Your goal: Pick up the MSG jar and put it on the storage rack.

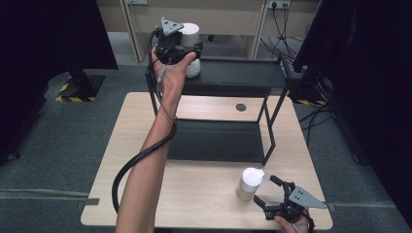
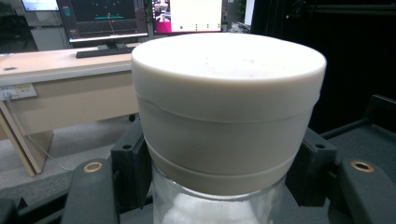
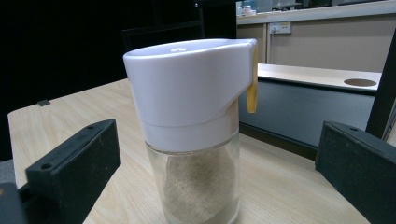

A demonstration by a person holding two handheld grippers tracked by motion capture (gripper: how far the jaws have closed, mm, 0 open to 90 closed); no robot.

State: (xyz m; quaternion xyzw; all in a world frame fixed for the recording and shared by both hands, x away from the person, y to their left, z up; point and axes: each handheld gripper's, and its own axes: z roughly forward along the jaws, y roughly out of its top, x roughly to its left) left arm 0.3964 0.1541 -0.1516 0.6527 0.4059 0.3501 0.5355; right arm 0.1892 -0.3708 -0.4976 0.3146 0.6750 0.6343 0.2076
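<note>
white-lidded glass jar, tan powder

Grey carpet floor; wooden desk with monitors; surroundings dark, possibly curtains.

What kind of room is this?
Probably a lab or office workroom. Computer monitors sit on a desk in the background, wall sockets with cables are behind the table, and there is grey carpet.

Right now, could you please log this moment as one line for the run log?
left hand-held gripper: shut on white-capped jar at upper shelf | right hand-held gripper: open beside spice jar | spice jar: upright on table
</note>
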